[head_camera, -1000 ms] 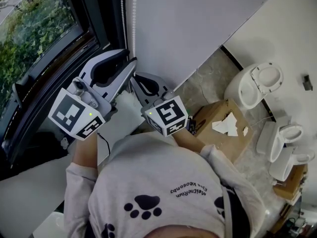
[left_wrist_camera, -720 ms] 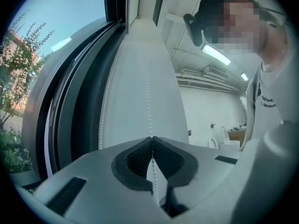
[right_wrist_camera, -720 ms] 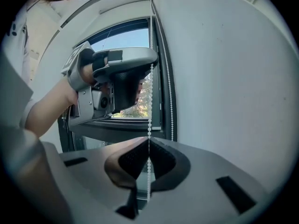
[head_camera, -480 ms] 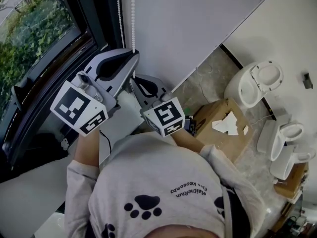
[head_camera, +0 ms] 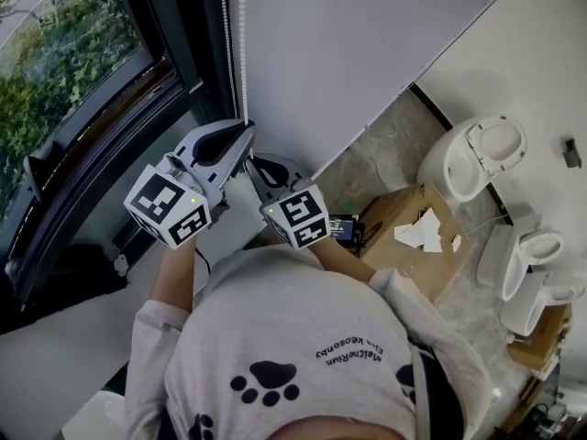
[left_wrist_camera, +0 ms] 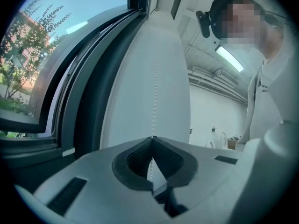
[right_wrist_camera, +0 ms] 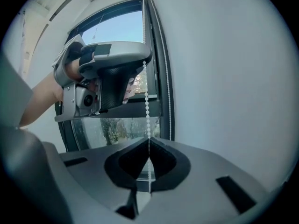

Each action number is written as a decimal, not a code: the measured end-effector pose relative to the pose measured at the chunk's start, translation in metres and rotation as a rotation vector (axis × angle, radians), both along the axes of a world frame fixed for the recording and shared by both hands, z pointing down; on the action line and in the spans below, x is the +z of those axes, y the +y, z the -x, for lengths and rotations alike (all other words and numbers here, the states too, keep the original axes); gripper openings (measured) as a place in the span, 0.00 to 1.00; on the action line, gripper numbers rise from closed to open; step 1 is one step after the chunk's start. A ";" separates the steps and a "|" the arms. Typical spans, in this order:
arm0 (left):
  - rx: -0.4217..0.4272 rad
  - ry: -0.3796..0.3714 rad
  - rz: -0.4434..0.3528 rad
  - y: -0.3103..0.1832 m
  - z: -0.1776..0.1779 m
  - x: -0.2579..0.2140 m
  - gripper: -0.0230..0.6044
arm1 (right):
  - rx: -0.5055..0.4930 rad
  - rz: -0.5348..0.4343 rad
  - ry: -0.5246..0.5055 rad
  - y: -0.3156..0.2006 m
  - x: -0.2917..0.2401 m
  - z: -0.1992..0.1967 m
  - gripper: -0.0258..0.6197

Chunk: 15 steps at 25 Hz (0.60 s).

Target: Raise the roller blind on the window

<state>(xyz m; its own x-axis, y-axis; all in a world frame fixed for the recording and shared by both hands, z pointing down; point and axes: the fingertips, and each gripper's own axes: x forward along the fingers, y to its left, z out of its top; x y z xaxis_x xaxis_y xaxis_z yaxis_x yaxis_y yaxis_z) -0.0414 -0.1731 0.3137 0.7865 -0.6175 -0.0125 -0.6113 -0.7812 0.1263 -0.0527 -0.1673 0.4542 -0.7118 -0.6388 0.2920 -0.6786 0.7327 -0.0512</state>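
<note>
A white bead chain hangs in two strands down the dark window frame, beside the white wall. In the head view my left gripper is shut on one strand. My right gripper is shut on the same strand just below it. The left gripper view shows the bead chain running up from the closed pads of the left gripper. In the right gripper view the chain runs taut from the right gripper up to the left gripper above.
The second strand hangs free along the frame. Green trees show through the window glass. A white sill lies below the window. An open cardboard box and white toilets stand on the floor at right.
The left gripper, open a second ago, has shut on the chain. Both grippers then came down together along the frame, drawing the strand down.
</note>
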 end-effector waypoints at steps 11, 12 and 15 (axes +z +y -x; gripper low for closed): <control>0.003 0.006 0.076 0.006 -0.003 0.062 0.05 | 0.008 0.127 0.041 0.004 0.061 -0.004 0.05; 0.002 0.011 0.081 0.006 -0.003 0.065 0.05 | 0.010 0.131 0.046 0.004 0.064 -0.004 0.05; -0.010 0.018 0.087 0.005 -0.002 0.073 0.05 | 0.013 0.139 0.061 0.005 0.072 -0.004 0.05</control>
<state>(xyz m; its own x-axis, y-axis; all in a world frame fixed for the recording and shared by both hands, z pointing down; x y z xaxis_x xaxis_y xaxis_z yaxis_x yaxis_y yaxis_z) -0.0394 -0.1678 0.3866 0.7805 -0.6246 0.0274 -0.6160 -0.7607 0.2048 -0.0486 -0.1622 0.5264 -0.6824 -0.5979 0.4205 -0.6926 0.7128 -0.1103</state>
